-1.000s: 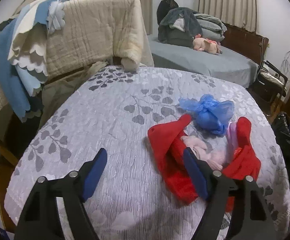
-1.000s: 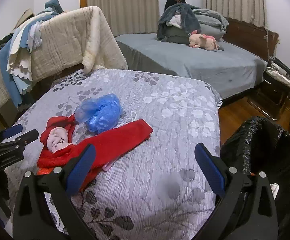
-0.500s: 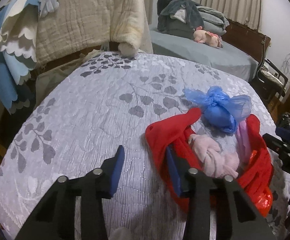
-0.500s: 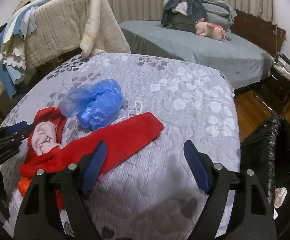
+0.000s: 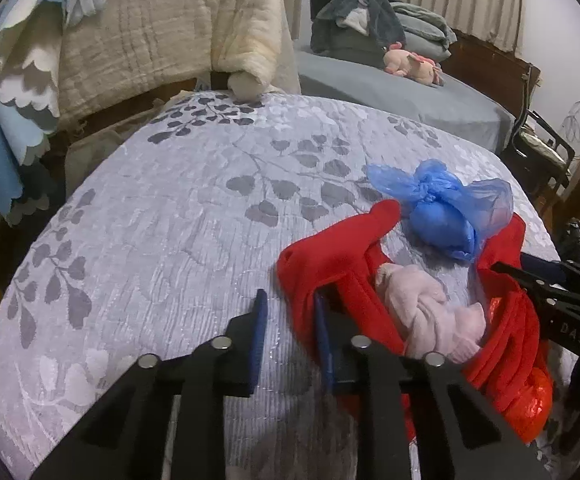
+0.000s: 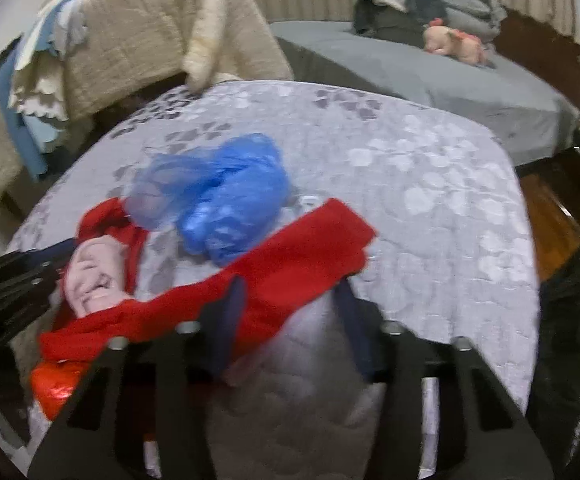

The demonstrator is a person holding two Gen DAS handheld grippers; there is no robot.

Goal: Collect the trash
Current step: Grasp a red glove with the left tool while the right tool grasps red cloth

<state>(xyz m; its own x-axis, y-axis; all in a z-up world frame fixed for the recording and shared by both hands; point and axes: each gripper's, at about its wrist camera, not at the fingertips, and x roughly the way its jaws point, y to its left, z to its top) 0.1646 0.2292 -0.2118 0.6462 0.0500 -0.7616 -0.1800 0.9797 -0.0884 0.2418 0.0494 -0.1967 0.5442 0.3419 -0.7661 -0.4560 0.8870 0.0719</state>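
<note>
Jaws, left gripper [image 5: 288,330]: narrow and closing. Edge of the red cloth [image 5: 330,264] lies between the blue pads; the right pad sits against a fold, the left pad rests on bare bedspread [image 5: 162,216]. Whether the pads already pinch the cloth cannot be told.

Jaws, right gripper [image 6: 290,308]: narrow and closing, view blurred. Red cloth [image 6: 282,268] lies between the pads at its other end; firm contact cannot be told.

Landmark: red cloth. A long strip, bent into a loop; one end lies toward the left gripper, the other runs out toward the right gripper. Each gripper stands at its own end, so neither is the nearer overall.

Items relative to the red cloth:
- Pink bundle [image 5: 430,312]: knotted soft stuff, inside the loop, touching the cloth, just beside the left gripper's right pad.
- Blue bag [image 5: 442,216]: tied plastic, beyond the cloth on the far side from both grippers, touching or overlapping its edge.
- Orange plastic [image 5: 534,404]: shiny, partly under the cloth on the near side.
- Black bag [image 6: 574,320]: off the bedspread's edge past the cloth's right-hand end, beside the right gripper; presumably the trash receiver.

Judgement: a two-ended pick of the cloth seems in hand, perhaps as a sling for the pink bundle. Risk: a thin fold slipping from either pair of pads, or the bundle rolling out.
</note>
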